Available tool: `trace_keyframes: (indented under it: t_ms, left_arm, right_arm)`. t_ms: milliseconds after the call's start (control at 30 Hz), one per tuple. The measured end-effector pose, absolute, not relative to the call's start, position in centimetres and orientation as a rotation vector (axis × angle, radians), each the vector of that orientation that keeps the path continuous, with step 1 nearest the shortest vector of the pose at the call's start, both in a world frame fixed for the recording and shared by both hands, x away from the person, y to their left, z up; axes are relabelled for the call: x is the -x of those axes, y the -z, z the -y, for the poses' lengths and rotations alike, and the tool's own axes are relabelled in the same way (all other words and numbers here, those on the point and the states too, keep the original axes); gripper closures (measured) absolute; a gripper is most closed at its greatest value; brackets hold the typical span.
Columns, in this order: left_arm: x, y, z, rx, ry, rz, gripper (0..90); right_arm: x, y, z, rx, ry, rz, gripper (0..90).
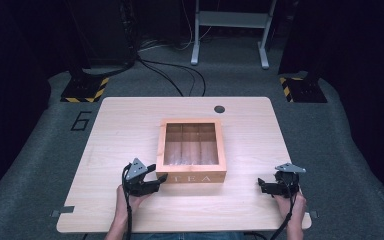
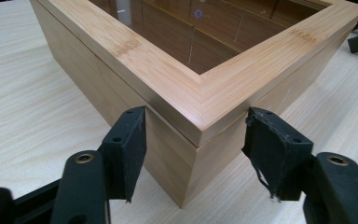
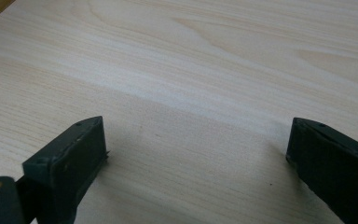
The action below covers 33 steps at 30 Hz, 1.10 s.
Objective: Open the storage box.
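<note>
work is being started on the tea box (image 1: pixel 191 150), which is sitting shut near the middle of the table (image 1: pixel 110 130), its glass-paned lid (image 2: pixel 168 70) lying flush on the body. nothing inside is being handled yet, so the opening of the lid, as judged from what is being reached for, is still to be done.

the left gripper (image 1: pixel 152 181) is being held at the box's near left corner, where the two sides meet. in the left gripper view that corner is seen standing between the two black jaws, which are partly open. one pad (image 2: pixel 129 140) is lying against or just beside the left face, while the other pad (image 2: pixel 272 149) is standing just apart from the right face (a narrow gap is visible there). no firm grip is being shown yet.

the right gripper (image 1: pixel 266 186) is being kept low over bare table well to the right of the box, with its jaws spread wide and nothing between them.
</note>
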<state>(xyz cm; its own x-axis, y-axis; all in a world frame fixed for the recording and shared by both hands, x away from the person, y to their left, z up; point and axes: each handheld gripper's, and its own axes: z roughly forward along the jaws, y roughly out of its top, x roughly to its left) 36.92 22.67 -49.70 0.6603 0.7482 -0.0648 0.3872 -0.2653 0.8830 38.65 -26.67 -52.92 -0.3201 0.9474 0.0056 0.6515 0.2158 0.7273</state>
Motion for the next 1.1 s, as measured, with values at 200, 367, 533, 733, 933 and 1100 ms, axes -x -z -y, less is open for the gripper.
trace_keyframes:
  t_ms: [200, 367, 533, 733, 933, 1100]
  left_arm:
    - [-36.6, 49.7, -22.7, -1.881, -0.489, -0.883, 43.2]
    - [-36.4, 49.5, -22.8, -1.871, -0.501, -0.868, 47.4]
    - [-36.4, 49.2, -22.7, -1.865, -0.531, -0.861, 48.8]
    - [-36.4, 48.6, -22.5, -1.828, -0.552, -0.872, 48.7]
    - [-36.8, 47.8, -22.2, -1.814, -0.597, -0.881, 48.0]
    - [-37.0, 47.0, -22.1, -1.801, -0.624, -0.872, 44.7]
  right_arm:
    - [-38.6, 52.9, 26.7, -1.476, -0.89, -2.052, 4.3]
    - [-38.6, 52.9, 26.7, -1.476, -0.889, -2.052, 4.3]
    - [-38.6, 52.9, 26.7, -1.476, -0.89, -2.052, 4.3]
    - [-38.6, 52.9, 26.7, -1.476, -0.89, -2.052, 4.3]
    - [-38.6, 52.9, 26.7, -1.476, -0.891, -2.053, 4.5]
    - [-38.6, 52.9, 26.7, -1.476, -0.891, -2.053, 4.5]
